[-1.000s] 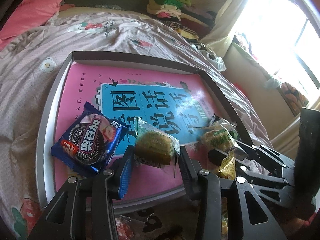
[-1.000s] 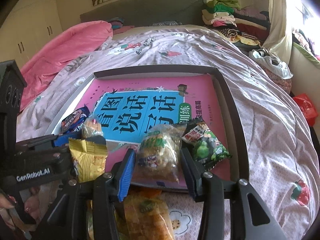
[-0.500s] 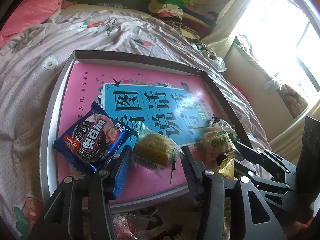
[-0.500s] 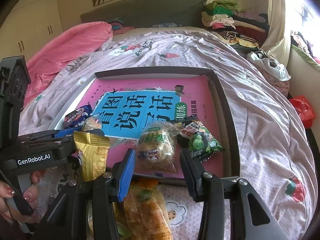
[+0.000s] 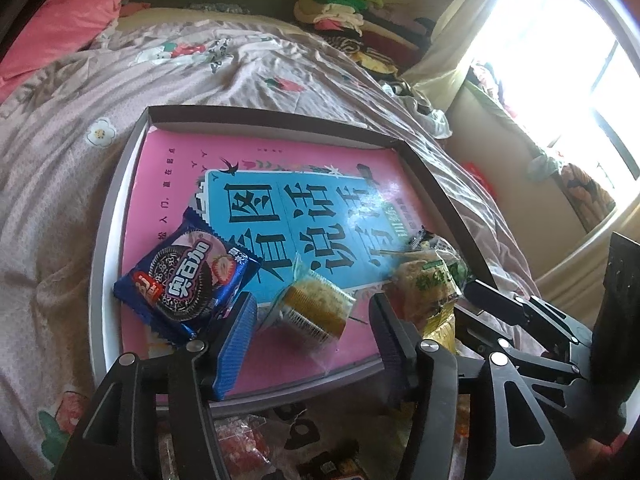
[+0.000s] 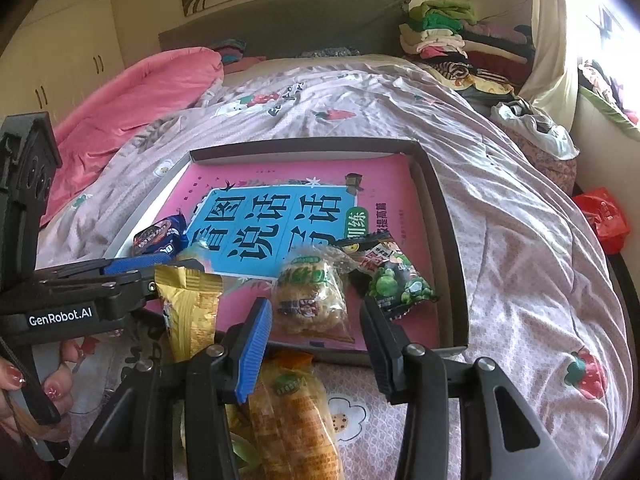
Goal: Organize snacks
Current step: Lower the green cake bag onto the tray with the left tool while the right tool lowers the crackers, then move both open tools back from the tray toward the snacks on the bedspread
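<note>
A shallow tray (image 5: pixel 105 248) lined with a pink and blue book lies on the bed. In it, a blue cookie packet (image 5: pixel 188 276) rests at the left and a green pea packet (image 6: pixel 394 280) at the right. My left gripper (image 5: pixel 312 324) hovers at the tray's near edge, its jaws opening. A small clear-wrapped cake (image 5: pixel 314 308) lies tilted on the book between them, free of both pads. My right gripper (image 6: pixel 316 320) is shut on a clear pack of round crackers (image 6: pixel 310 300), low over the tray's front right part.
A gold packet (image 6: pixel 188 308) stands between the two grippers at the tray's front edge. An orange packet (image 6: pixel 296 412) and other loose snacks (image 5: pixel 240 440) lie on the bedspread under the grippers. A hand (image 6: pixel 24 380) grips the left handle. Folded clothes (image 6: pixel 440 32) are piled at the headboard.
The left jaws have spread apart and the cake has slipped out of them, tipping onto the book. The right gripper and its cracker pack have hardly shifted.
</note>
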Tool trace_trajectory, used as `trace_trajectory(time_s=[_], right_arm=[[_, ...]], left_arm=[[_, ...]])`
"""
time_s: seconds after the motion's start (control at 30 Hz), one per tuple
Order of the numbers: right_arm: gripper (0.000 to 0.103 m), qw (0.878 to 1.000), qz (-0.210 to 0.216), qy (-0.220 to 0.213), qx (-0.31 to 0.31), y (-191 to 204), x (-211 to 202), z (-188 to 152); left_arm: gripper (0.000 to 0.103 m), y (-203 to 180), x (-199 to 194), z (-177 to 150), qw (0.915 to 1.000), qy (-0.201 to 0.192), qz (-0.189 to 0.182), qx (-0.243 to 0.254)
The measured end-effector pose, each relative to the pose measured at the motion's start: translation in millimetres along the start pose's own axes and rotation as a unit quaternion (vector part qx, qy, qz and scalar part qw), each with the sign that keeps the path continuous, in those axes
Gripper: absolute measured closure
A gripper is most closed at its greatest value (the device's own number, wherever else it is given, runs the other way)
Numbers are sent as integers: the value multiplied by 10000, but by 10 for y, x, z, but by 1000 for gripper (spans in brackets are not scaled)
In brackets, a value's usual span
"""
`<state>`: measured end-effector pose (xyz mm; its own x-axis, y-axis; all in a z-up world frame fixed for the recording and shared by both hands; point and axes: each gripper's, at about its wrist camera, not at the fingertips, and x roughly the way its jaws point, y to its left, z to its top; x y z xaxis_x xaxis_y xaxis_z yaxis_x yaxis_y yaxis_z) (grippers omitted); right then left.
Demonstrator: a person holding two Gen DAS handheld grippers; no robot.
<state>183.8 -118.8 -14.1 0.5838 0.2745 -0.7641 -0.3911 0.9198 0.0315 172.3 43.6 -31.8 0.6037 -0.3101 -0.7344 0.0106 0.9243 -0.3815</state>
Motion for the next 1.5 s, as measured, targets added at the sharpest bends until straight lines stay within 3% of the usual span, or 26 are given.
trace_trajectory(time_s=[0.63, 0.77, 1.23, 1.5], right_arm=[[53, 9998, 22, -117, 138, -6, -108, 55], [52, 9997, 29, -163, 186, -25, -150, 45], [48, 9989, -1, -376, 262, -42, -350, 60], [44, 9983, 14, -500, 291, -34, -489, 51]], left_arm=[[36, 72, -348, 138, 9993, -290, -183, -138], [27, 75, -450, 165, 9991, -378, -143, -143], [25, 204, -736, 162, 9978, -562, -124, -327], [23, 208, -937, 133, 9951, -906, -104, -390]])
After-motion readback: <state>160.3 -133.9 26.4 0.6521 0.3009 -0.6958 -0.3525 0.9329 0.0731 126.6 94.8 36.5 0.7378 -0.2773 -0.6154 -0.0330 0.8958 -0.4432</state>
